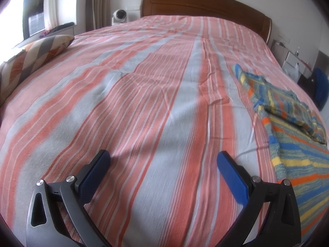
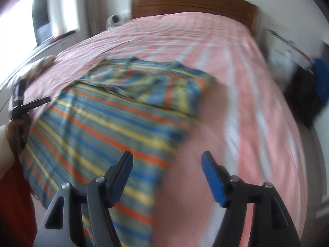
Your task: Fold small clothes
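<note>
While both grippers hang over the bed with nothing between their pads, the left gripper (image 1: pixel 163 160) stands wide open above bare bedspread (image 1: pixel 127 94), its blue pads (image 1: pixel 232 179) well apart and clear of any cloth. Just to its right in the left wrist view lies the striped knitted garment (image 1: pixel 292 127), blue, yellow, orange and grey-green, spread flat near the bed's right edge, with one sleeve (image 1: pixel 244 76) reaching up the bed and another part folded over onto the body.

From the right wrist view, the right gripper (image 2: pixel 166 160) is also parted, its jaws a fair way apart and holding nothing; the picture is smeared with motion blur. Its dark left finger (image 2: pixel 121 177) sits above the lower right corner of the garment (image 2: pixel 107 127), while its blue right finger (image 2: pixel 213 179) sits above the bedspread (image 2: pixel 236 82) just beside the garment's edge. Whether either finger touches the fabric cannot be told through the blur. The garment's upper portion lies doubled over the body in a loose fold.

At the far left of that view, a hand (image 2: pixel 12 127) with a pale sleeve (image 2: pixel 5 154) grips a dark tool (image 2: pixel 26 105), near the garment's left edge.

Beyond the garment, the pink, orange and pale-grey striped bedspread runs up to a wooden headboard (image 1: pixel 205 2). A patterned cushion (image 1: pixel 35 55) rests at the bed's left side, near a bright window (image 1: pixel 30 16).
</note>
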### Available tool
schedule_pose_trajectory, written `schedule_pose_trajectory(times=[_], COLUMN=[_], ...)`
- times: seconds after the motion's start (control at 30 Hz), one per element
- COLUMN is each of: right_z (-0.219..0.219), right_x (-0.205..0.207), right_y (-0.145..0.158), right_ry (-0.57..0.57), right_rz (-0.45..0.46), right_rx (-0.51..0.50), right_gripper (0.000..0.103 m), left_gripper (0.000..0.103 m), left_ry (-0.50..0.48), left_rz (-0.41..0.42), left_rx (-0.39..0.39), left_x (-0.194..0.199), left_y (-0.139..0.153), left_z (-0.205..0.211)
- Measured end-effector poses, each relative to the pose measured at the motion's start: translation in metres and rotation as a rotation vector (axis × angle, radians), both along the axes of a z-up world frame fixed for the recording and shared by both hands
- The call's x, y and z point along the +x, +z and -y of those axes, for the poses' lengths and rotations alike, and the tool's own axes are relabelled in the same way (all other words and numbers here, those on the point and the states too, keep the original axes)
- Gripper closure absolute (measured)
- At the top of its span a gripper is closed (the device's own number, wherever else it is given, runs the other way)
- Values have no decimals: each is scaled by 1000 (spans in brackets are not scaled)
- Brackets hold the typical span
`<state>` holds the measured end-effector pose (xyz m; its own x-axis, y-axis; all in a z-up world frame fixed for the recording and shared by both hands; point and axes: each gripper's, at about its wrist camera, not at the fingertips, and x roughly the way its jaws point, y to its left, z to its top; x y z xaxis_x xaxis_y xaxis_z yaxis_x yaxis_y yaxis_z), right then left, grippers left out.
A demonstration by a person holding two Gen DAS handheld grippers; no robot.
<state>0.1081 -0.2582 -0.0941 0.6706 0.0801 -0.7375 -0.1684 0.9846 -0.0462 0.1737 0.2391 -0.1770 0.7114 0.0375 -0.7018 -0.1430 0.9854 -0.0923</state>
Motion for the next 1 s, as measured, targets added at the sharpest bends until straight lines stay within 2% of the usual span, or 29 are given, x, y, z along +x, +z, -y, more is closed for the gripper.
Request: schedule_pose_trajectory(times=[0.17,0.37,0.5,0.63,0.73,0.87,1.0], right_z=[39,49,45,34,27,21,24], right_x=[-58,-91,-94,-95,-96,-96,-98], right_y=[-20,-29,-27,-19,-17,-19,-15], right_ry=[-164,-234,-218,-182,-155,-131,-119], right_rz=[21,42,60,96,105,106,109], right_rx=[71,119,123,101,98,102,109], right_gripper=[34,34,34,33,33,33,33], left_gripper=[1,1,1,1,1,1,1], left_ry=[8,53,56,-23,-89,-153,-169], left_rz=[-4,-13,-62,-80,-95,-140,-195], left_rx=[19,45,-4,-81,-94,-114,-140], left_x=[0,-7,-24,-57,-82,-111,-127], left_y=[0,5,16,31,39,38,31], left_z=[1,2,4,17,31,44,47])
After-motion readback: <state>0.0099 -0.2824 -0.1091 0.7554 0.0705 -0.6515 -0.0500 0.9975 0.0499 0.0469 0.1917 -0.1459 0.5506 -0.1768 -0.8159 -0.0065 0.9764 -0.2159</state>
